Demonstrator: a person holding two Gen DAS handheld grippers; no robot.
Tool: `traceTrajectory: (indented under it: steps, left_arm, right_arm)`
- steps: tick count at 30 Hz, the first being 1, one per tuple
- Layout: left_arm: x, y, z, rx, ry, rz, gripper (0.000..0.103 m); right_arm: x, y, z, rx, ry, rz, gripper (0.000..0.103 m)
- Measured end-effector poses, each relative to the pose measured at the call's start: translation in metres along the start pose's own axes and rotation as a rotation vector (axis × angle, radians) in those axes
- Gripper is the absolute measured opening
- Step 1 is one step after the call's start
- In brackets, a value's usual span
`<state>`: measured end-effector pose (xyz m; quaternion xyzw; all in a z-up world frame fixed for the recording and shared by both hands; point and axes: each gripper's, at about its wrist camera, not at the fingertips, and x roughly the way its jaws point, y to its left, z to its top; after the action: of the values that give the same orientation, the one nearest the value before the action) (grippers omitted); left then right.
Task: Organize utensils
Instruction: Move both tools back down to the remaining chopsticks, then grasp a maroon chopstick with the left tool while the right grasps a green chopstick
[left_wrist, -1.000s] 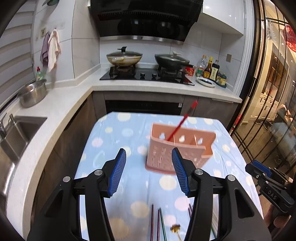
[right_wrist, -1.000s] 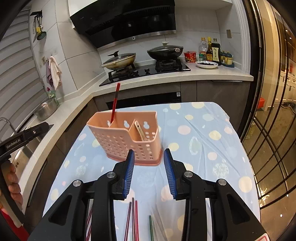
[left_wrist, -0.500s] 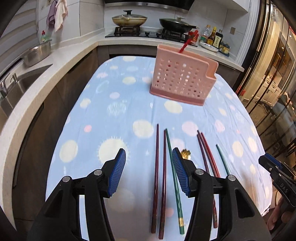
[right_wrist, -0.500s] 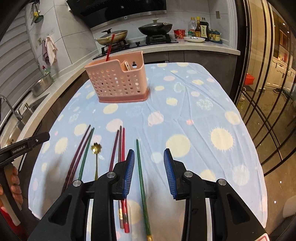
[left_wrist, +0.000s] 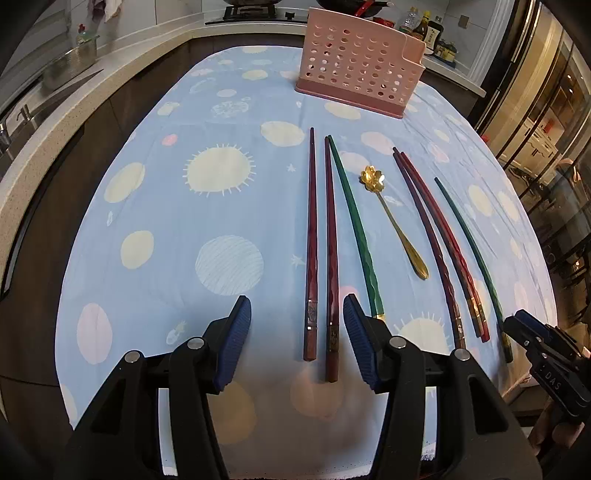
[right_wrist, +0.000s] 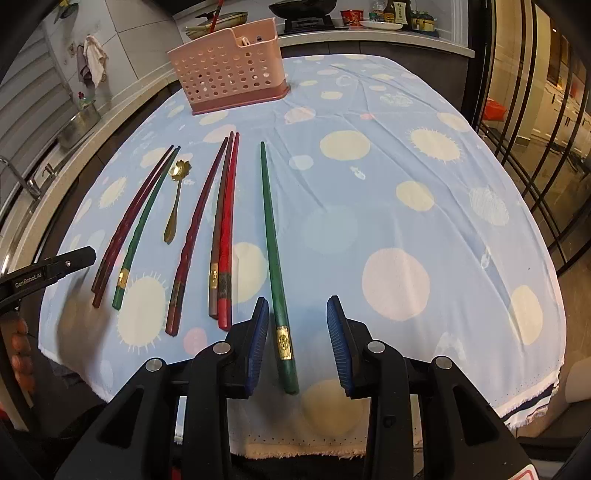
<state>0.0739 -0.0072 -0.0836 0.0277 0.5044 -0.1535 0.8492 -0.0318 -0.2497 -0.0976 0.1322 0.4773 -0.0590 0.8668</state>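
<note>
**Chopsticks laid out before a perforated caddy**

Both grippers, left and right, gape wide, ribbed blue pads holding nothing. Slender lacquered chopsticks and a gold flower-bowled spoon lie on the dotted blue tablecloth. The pink plastic caddy stands at the far end.

Seven chopsticks, one gold spoon, one pink caddy

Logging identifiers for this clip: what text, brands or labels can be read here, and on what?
"GenRobot.AI": on the left gripper, seen from the right wrist.
"DAS": on the right gripper, seen from the left wrist; possibly cut off.
Gold bands on the chopsticks, e.g. the green chopstick: too small to read.
Bottles on the counter: labels blurred.
</note>
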Motion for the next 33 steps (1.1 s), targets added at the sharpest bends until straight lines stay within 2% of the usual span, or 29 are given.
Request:
traceTrajectory:
  steps: [5,7,14,18,19,30,33]
  left_arm:
    - [0.007,0.001,-0.006,-0.002,0.019,0.010,0.045]
    - [0.010,0.001,-0.008,-0.002,0.027,0.009,0.039]
    - [0.012,0.001,-0.011,0.004,0.015,0.004,0.037]
    - [0.013,0.004,-0.013,-0.005,0.029,-0.005,0.022]
    - [0.013,0.007,-0.013,-0.010,0.027,-0.010,0.021]
    - [0.015,-0.001,-0.014,0.017,0.010,0.000,0.020]
    - [0.014,-0.002,-0.016,0.024,0.004,-0.003,0.009]
  right_arm:
    - [-0.001,-0.001,-0.007,-0.007,0.008,0.001,0.031]
    - [-0.002,-0.003,-0.008,-0.004,0.008,0.001,0.030]
    - [0.000,-0.002,-0.009,-0.011,0.013,-0.010,0.027]
    - [0.000,-0.002,-0.010,-0.012,0.015,-0.013,0.021]
    - [0.000,-0.003,-0.010,-0.011,0.015,-0.012,0.021]
    - [0.002,0.001,-0.010,-0.037,0.012,-0.038,0.019]
    - [0.002,0.003,-0.011,-0.050,0.009,-0.045,0.011]
